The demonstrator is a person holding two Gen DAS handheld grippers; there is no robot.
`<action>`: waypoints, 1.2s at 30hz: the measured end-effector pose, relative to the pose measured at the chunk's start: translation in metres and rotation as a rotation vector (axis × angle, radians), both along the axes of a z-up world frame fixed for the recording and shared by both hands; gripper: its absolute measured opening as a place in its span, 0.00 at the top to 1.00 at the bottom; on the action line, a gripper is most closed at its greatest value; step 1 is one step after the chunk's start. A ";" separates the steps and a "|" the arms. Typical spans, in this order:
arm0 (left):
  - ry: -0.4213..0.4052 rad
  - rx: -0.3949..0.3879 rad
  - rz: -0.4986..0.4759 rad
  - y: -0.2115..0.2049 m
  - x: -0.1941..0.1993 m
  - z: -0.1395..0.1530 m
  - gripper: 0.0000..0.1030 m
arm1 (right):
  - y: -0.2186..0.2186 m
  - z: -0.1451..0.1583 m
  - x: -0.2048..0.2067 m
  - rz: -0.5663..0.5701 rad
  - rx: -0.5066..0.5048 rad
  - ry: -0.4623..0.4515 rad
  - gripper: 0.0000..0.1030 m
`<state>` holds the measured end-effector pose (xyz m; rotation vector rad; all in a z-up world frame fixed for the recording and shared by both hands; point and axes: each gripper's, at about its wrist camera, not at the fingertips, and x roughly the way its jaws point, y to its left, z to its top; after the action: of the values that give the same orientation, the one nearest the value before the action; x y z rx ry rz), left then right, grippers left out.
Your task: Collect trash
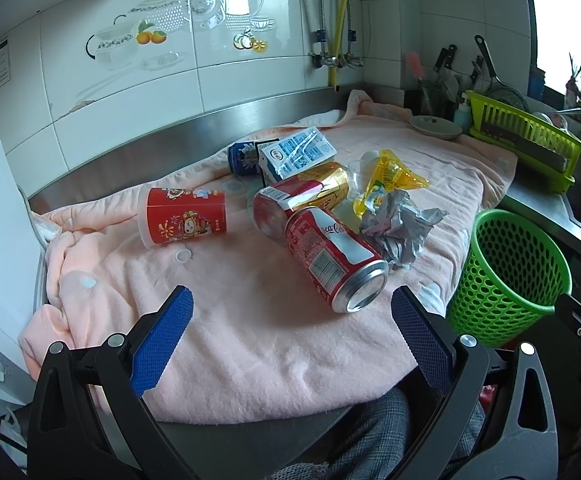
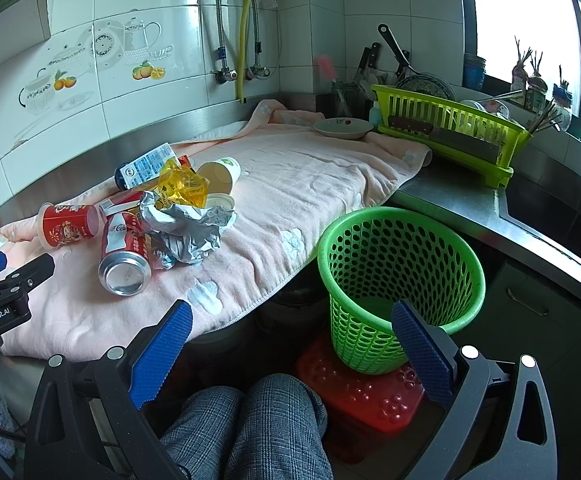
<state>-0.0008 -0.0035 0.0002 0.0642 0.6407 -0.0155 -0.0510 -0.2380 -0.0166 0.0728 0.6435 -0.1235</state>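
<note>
Several pieces of trash lie piled on the pink towel (image 1: pixel 250 320) over the surface; the left gripper (image 1: pixel 292 312), jaws open and empty, faces the Coca-Cola can (image 1: pixel 336 258) just ahead. The right wrist view alone shows the green basket (image 2: pixel 400 280) standing on a red stool (image 2: pixel 366 396); the right gripper (image 2: pixel 292 328), jaws open, hangs before it.

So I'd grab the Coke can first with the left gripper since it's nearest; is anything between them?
Nothing visible. The left gripper is open, and only bare pink towel lies between it and the Coke can. The crumpled paper lies beside the can, on the far side, not in the approach.
</note>
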 end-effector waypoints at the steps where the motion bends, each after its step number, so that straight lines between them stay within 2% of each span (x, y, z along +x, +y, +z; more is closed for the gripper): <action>1: 0.001 0.000 -0.001 0.000 0.000 0.000 0.05 | 0.000 0.000 0.000 0.000 0.000 0.000 0.06; 36: -0.004 -0.004 -0.002 0.001 -0.002 0.002 0.05 | 0.002 -0.003 0.000 -0.001 0.014 0.003 0.06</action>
<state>-0.0026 -0.0026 0.0020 0.0610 0.6370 -0.0187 -0.0509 -0.2363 -0.0200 0.0866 0.6471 -0.1201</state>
